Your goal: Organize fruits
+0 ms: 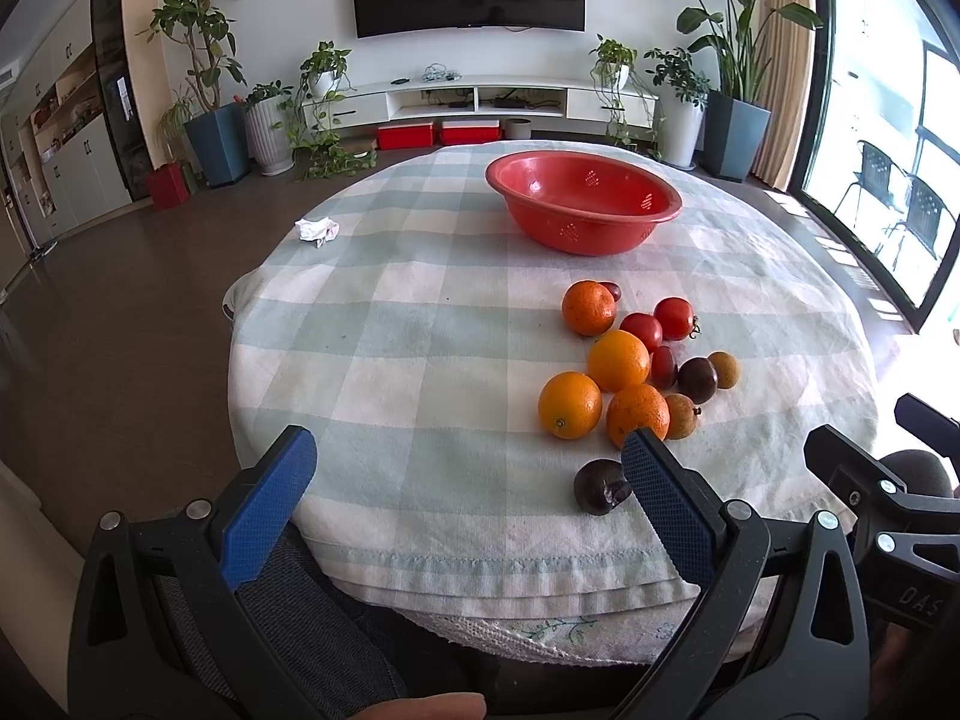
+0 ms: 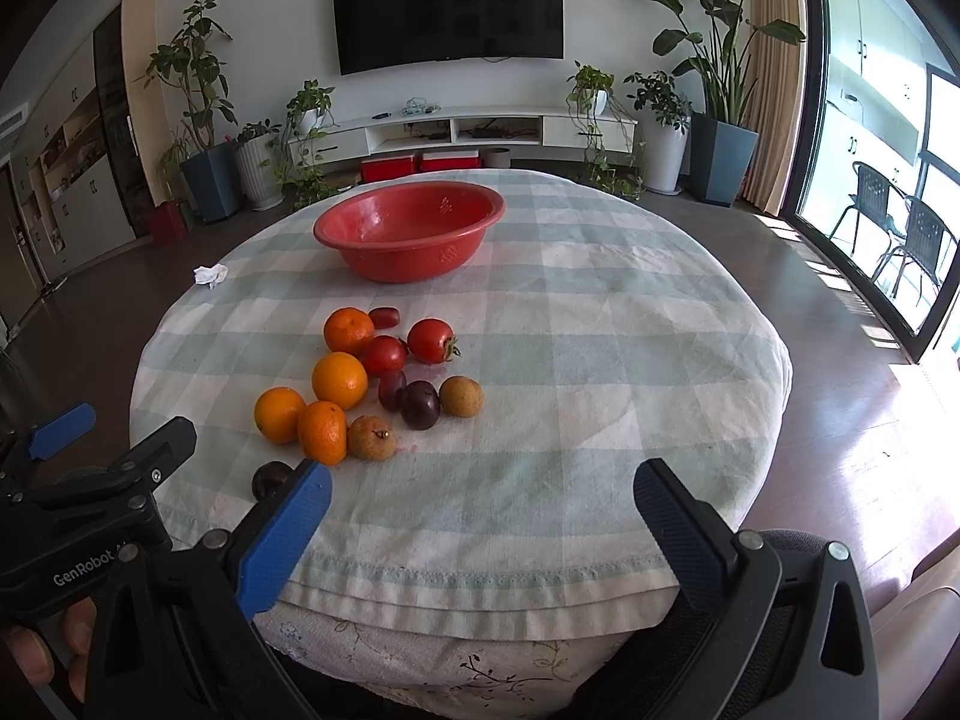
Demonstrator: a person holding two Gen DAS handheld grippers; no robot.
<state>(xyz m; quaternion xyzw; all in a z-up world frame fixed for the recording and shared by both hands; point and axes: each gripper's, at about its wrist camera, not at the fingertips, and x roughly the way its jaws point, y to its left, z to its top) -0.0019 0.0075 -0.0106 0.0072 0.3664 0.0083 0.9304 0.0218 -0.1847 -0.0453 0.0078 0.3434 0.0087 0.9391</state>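
A red basin (image 1: 585,204) (image 2: 414,231) stands empty at the far side of the round checked table. A loose cluster of fruit lies nearer: several oranges (image 1: 618,360) (image 2: 339,380), red tomatoes (image 1: 675,318) (image 2: 431,341), dark plums (image 1: 698,380) (image 2: 420,404) and tan longans (image 1: 723,369) (image 2: 461,396). One dark plum (image 1: 600,487) (image 2: 271,479) lies apart at the near edge, beside my left gripper's right finger. My left gripper (image 1: 474,456) is open and empty over the near table edge. My right gripper (image 2: 483,489) is open and empty, right of the fruit.
A crumpled white tissue (image 1: 318,230) (image 2: 211,275) lies at the table's far left. The checked cloth (image 1: 420,330) hangs over the table edge. Potted plants, a TV unit and red boxes stand beyond the table. Glass doors are on the right.
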